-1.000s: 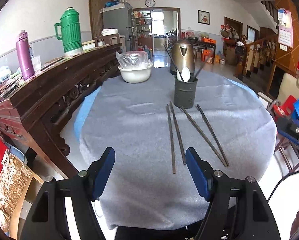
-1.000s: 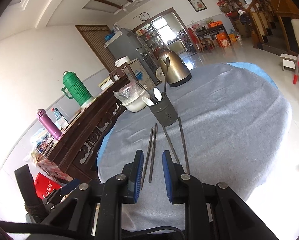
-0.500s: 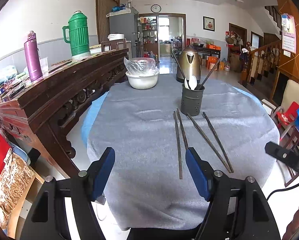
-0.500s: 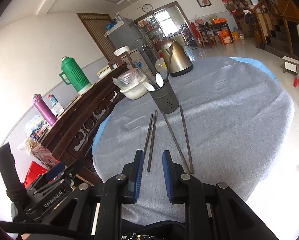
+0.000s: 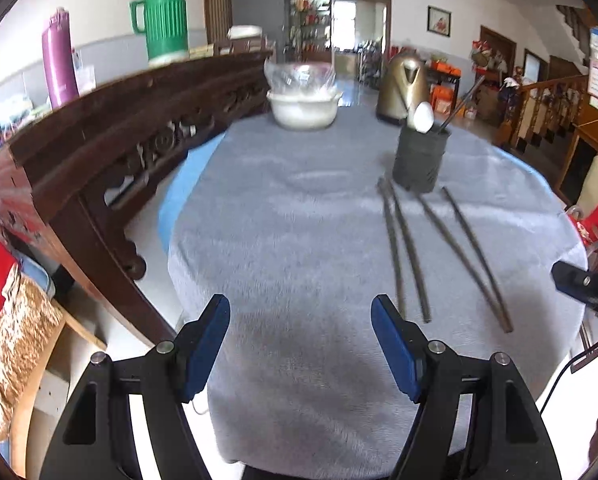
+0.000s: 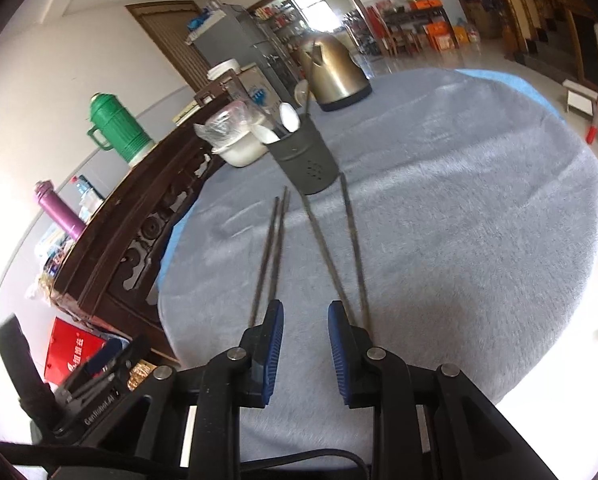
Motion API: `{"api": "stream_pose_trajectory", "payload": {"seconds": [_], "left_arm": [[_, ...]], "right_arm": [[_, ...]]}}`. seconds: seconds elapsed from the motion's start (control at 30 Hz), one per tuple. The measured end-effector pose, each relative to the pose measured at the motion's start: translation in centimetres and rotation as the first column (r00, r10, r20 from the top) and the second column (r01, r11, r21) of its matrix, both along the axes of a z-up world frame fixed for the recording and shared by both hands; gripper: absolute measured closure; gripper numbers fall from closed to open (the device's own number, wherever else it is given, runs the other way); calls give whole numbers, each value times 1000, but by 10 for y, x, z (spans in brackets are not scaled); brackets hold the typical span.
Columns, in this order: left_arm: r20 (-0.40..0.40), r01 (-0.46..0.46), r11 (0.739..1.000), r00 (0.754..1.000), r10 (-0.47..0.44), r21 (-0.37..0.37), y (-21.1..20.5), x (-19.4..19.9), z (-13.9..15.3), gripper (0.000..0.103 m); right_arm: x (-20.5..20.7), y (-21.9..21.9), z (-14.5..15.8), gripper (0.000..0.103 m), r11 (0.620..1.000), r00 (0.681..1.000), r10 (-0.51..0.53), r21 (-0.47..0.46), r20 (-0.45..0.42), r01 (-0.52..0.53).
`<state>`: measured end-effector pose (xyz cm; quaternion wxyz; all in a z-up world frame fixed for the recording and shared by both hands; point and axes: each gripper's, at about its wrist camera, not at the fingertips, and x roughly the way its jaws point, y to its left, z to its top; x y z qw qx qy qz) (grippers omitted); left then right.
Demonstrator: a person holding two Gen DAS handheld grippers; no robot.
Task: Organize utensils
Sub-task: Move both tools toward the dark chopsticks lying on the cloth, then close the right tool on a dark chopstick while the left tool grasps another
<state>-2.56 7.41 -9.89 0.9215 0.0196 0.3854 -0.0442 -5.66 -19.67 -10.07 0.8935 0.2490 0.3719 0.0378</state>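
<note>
Several dark chopsticks (image 5: 409,248) lie loose on the grey cloth of the round table (image 5: 283,240), fanning out from a dark utensil holder (image 5: 419,160) that holds white spoons and more sticks. My left gripper (image 5: 301,318) is open and empty, low over the near table edge, left of the chopsticks. My right gripper (image 6: 305,318) has a narrow gap between its blue pads and holds nothing. It hovers at the near ends of the chopsticks (image 6: 327,256), with the holder (image 6: 305,162) beyond.
A white bowl with plastic wrap (image 5: 303,106) and a brass kettle (image 5: 403,88) stand at the table's far side. A dark carved sideboard (image 5: 99,140) with a green thermos (image 5: 165,16) and a purple flask (image 5: 59,60) runs along the left.
Both grippers have moved forward over the table toward the chopsticks. The right gripper's pads have parted slightly. The chopsticks and holder have not moved.
</note>
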Motion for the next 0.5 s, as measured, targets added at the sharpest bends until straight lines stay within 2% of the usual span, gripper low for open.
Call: {"api": "stream_pose_trajectory", "payload": {"seconds": [0.23, 0.5], "left_arm": [[-73, 42, 999, 996, -41, 4, -17, 45, -14, 29], [-122, 135, 991, 984, -132, 23, -43, 140, -16, 29]], "right_arm": [[50, -25, -4, 77, 1000, 997, -2, 14, -74, 3], [136, -38, -5, 77, 999, 985, 46, -7, -165, -47]]}}
